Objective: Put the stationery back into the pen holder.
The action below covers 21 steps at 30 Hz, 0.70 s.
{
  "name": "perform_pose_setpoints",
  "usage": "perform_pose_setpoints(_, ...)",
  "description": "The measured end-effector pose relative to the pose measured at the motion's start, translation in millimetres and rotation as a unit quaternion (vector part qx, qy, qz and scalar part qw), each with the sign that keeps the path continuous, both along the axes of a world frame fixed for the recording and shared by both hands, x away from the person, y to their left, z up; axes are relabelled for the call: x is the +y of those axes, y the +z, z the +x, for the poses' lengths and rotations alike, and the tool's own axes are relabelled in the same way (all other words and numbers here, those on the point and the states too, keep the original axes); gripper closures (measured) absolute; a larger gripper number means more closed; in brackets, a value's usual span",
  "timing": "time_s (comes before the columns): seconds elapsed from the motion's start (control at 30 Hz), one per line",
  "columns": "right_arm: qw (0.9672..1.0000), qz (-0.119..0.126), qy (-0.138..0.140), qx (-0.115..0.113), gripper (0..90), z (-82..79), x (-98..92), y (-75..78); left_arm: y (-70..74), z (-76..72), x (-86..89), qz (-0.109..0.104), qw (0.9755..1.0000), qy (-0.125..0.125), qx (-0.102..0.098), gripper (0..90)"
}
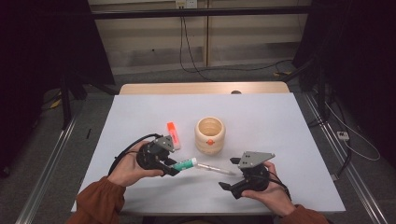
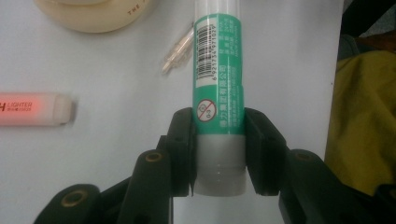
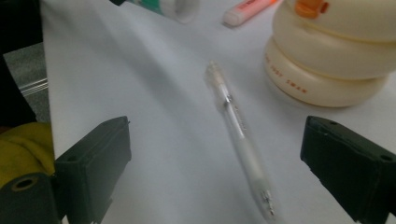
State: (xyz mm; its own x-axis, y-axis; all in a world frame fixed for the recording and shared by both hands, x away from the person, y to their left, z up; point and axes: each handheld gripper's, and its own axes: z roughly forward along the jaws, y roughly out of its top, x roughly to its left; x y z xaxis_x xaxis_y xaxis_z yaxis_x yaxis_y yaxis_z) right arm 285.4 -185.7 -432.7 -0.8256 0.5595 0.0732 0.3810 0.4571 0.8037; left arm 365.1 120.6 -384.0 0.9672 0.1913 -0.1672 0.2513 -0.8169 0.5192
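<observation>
The left claw (image 2: 218, 154) was clamped on the glue stick (image 2: 219, 74); the cream holder (image 1: 210, 134) stood at one o'clock from it. The right claw (image 3: 219, 163) gaped over the pen (image 3: 238, 135).

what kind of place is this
Probably a lab or recording room, not a home: a white table with dark stands beside it, cables across the floor, and a person working two hand-held grippers over stationery.
</observation>
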Motion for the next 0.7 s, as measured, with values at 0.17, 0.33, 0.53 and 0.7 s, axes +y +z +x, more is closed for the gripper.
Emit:
perform_pose_setpoints(0.17, 0.9999, -0.003, 0.011, 0.000, 8.4, 0.9, 7.2, 1.7, -0.6, -0.8, -8.8, 0.002, 0.9999, -0.011, 0.007, 65.8)
perform_pose_setpoints(0.33, 0.9997, -0.008, 0.021, -0.001, 9.3, 3.6, 14.2, 2.8, 4.8, -1.1, -19.0, 0.015, 0.9996, -0.025, 0.005, 65.8)
perform_pose_setpoints(0.53, 0.9989, -0.027, 0.032, -0.021, 13.9, 2.6, 20.1, 7.1, 4.1, 3.8, -29.6, 0.008, 0.9990, -0.039, 0.020, 65.8)
perform_pose_setpoints(0.7, 0.9979, -0.045, 0.041, -0.023, 18.1, 4.3, 22.9, 5.6, 2.4, 7.6, -37.0, 0.020, 0.9982, -0.047, 0.030, 65.8)
